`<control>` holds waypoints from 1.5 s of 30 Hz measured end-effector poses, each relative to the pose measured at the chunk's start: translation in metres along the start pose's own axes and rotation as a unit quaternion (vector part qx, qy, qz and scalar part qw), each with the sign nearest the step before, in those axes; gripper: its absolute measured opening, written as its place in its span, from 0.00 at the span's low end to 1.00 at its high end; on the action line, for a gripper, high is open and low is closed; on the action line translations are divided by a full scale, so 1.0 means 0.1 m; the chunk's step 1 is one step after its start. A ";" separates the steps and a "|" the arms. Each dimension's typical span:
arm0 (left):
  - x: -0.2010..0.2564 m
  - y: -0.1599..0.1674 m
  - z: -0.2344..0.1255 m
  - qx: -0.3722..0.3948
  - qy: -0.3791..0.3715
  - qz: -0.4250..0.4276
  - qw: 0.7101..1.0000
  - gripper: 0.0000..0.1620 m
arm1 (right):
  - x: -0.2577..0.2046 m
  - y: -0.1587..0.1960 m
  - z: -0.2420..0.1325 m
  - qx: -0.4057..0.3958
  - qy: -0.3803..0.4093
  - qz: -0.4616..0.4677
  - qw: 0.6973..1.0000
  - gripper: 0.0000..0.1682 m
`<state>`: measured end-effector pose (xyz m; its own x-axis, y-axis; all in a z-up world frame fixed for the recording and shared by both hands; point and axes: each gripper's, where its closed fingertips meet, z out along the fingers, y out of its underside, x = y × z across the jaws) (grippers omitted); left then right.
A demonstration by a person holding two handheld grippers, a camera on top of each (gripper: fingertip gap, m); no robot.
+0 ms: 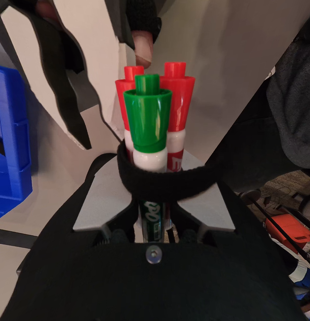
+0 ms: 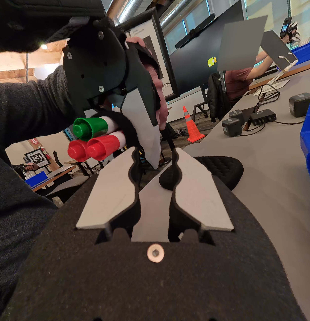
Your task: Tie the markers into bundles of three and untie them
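My left gripper is shut on a bundle of three markers, one green and two red, caps pointing away from the camera. A black strap loops around them just beyond the fingertips. In the right wrist view the left gripper holds the bundle in the air, with the green marker above the red ones. My right gripper is open and empty, just below the bundle. Its fingers show at the upper left of the left wrist view. A thin black strap tail runs from the loop toward them.
A blue bin stands on the grey table, also at the right edge of the right wrist view. A black textured pad, black boxes with cables and an orange cone lie beyond. A person sits far right. Left tips to right tips: about 6 cm.
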<state>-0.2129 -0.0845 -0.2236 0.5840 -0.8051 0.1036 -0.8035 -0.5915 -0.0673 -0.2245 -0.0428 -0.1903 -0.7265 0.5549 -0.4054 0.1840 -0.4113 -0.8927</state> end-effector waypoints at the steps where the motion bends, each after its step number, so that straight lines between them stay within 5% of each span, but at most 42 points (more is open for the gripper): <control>1: 0.00 0.00 0.00 0.000 0.000 0.001 1.000 0.27 | 0.01 -0.02 -0.01 0.003 0.002 0.000 1.000 0.21; 45: 0.01 -0.05 0.04 0.004 0.012 0.003 1.000 0.27 | 0.21 -0.06 -0.12 0.029 0.038 0.033 0.998 0.25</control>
<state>-0.2079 -0.0828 -0.2271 0.5763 -0.8072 0.1273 -0.8057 -0.5874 -0.0769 -0.2333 -0.0199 -0.1957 -0.6619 0.5776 -0.4778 0.1886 -0.4886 -0.8519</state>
